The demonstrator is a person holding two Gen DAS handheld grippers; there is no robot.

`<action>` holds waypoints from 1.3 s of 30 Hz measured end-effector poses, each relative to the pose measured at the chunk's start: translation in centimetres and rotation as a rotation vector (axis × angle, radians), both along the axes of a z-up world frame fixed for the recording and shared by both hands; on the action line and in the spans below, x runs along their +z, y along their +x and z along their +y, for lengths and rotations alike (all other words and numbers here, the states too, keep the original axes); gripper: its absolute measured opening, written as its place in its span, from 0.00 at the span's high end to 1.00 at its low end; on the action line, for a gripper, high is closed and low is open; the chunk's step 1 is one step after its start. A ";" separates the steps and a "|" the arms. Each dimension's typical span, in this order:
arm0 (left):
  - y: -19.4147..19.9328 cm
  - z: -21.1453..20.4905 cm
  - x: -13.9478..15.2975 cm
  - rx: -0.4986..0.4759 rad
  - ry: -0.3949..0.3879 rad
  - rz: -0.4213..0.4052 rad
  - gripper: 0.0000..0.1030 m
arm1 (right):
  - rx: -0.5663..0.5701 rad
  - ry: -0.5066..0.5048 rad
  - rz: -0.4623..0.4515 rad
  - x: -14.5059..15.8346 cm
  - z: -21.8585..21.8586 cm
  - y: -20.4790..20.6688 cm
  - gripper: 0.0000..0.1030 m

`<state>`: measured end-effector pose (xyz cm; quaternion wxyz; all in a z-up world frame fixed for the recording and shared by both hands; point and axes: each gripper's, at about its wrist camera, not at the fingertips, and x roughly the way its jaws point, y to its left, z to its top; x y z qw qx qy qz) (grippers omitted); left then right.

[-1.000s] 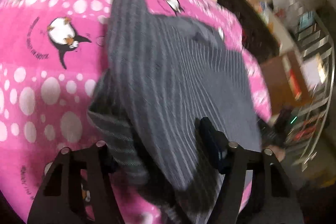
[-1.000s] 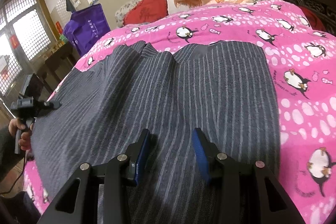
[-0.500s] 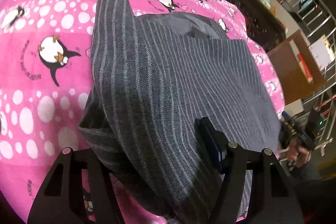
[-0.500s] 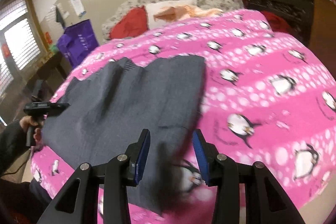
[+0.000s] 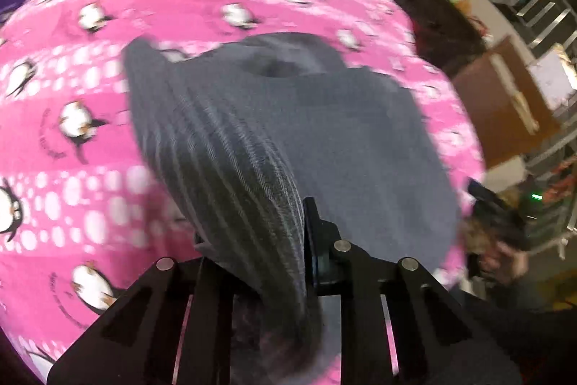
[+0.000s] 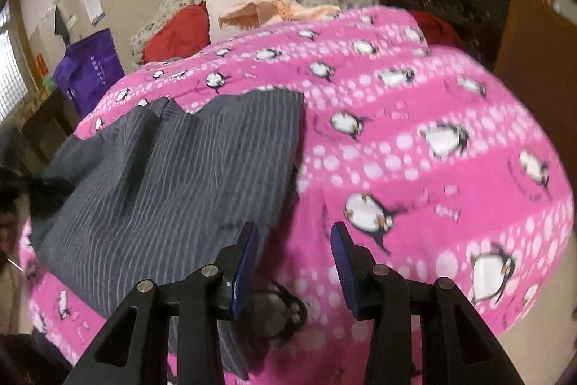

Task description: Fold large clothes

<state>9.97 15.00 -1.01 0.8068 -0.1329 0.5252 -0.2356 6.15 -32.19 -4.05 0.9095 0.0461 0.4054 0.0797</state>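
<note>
Through your left wrist camera, your left gripper [image 5: 277,240] is clamped on a thick bunched fold of the grey striped garment [image 5: 324,132], the cloth filling the gap between its fingers and rising over them. Beyond the pinch, the garment spreads across the pink penguin blanket [image 5: 72,78] on the bed, blurred with motion. At the right edge, beside the garment's far corner, you can make out a hand on a dark handle [image 5: 501,240], too blurred to read further.

Through your right wrist camera, your right gripper [image 6: 294,262] stands wide open with nothing between its blue pads [image 6: 245,266]. It hangs over the pink penguin blanket [image 6: 432,96], just beside the right edge of the grey striped garment [image 6: 180,175], which lies to the left. Red and white pillows [image 6: 216,20] sit at the head of the bed, a purple bag [image 6: 90,71] to their left.
</note>
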 end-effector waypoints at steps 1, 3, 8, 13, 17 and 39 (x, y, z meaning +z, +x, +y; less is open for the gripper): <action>-0.1 -0.7 0.9 -0.025 -0.031 0.001 0.85 | 0.004 -0.006 -0.007 0.1 0.5 0.2 0.58; 0.0 -1.8 2.3 -0.050 -0.088 0.011 0.86 | 0.037 -0.011 0.002 -0.4 1.5 0.9 0.55; 1.3 -6.4 6.4 -0.080 -0.241 -0.010 0.86 | 0.060 -0.084 0.084 -3.9 3.0 3.6 0.55; 4.2 -13.8 8.6 -0.128 -0.360 0.029 0.86 | 0.018 0.013 0.086 -5.6 0.9 3.9 0.42; 6.4 -21.6 8.1 -0.213 -0.389 0.099 0.94 | 0.024 0.011 0.082 -5.6 1.0 3.8 0.42; -1.4 -9.5 0.7 0.145 -0.055 -0.006 0.93 | -0.074 0.068 0.084 -2.8 -3.5 1.6 0.36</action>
